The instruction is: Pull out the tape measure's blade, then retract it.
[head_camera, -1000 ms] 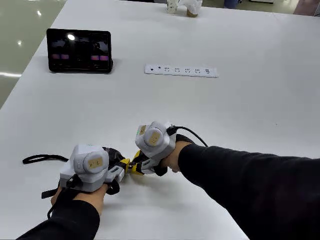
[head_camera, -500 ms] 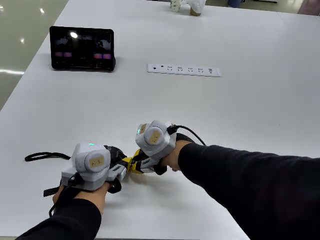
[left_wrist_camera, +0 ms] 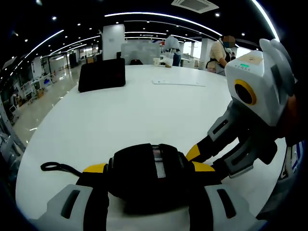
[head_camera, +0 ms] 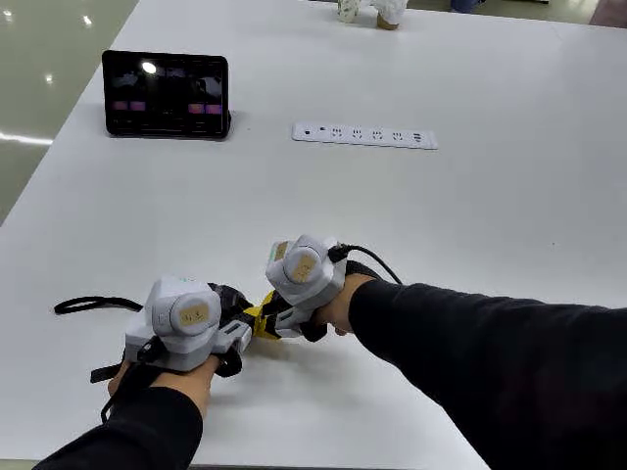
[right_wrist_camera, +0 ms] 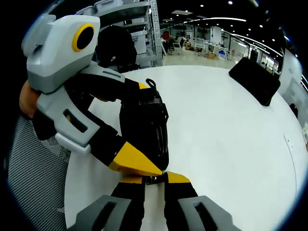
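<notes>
Big white table (head_camera: 470, 215) running edge to edge in the head view, and at its lower left the two grippers are nose to nose. The left gripper (head_camera: 243, 331) and the hand behind it cover nearly all of the tape measure there; just yellow jaw tips and a dark sliver show. The left gripper view opens it up: the black tape measure (left_wrist_camera: 154, 166) is clamped between that gripper's jaws, sitting low in the centre of the frame, its lower part cut off by the jaws. The right gripper (right_wrist_camera: 155, 180) has its jaws pinched narrow on a small metallic piece at the case's mouth, the blade end (right_wrist_camera: 157, 178), too small to make out clearly. A dark tablet (head_camera: 167, 94) stands upper left, screen contents blurred. A white power strip (head_camera: 364, 135) lies top centre. A black strap (head_camera: 90, 304) trails left of the left gripper, its near end hidden under the hand.
</notes>
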